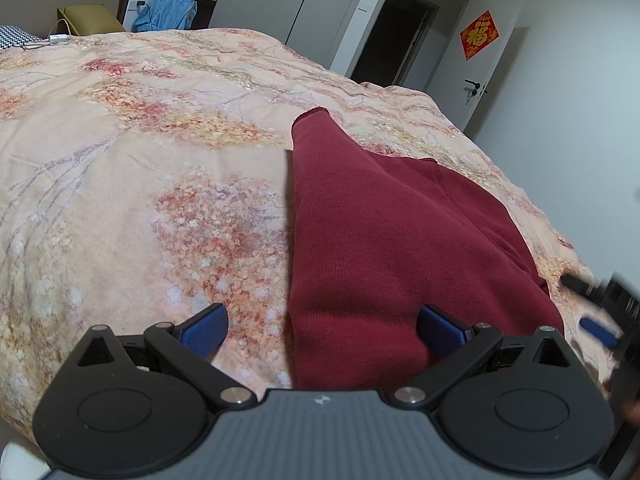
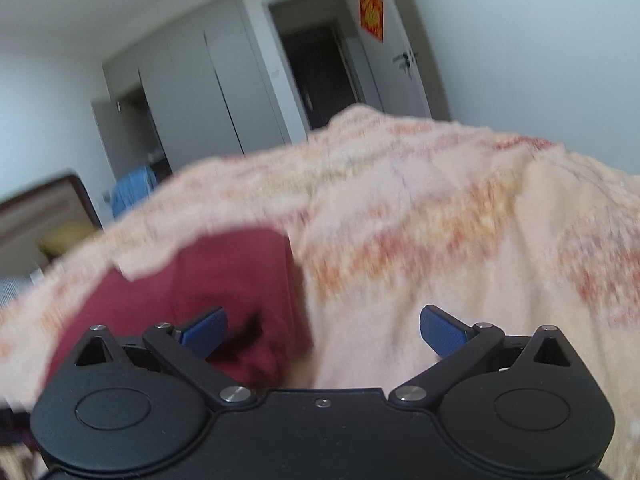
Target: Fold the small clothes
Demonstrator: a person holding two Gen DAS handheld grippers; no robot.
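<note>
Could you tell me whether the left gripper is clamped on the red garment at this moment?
No, the left gripper is open, its blue pads spread wide over the red garment without pinching it.

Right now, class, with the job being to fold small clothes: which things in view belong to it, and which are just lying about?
Belong to the job:
- dark red garment, spread on the floral bedspread
- left hand-held gripper, jaws open
- right hand-held gripper, jaws open

Just lying about:
- blue cloth behind the bed
- yellow cushion
- white charger cable
- red door decoration
</note>
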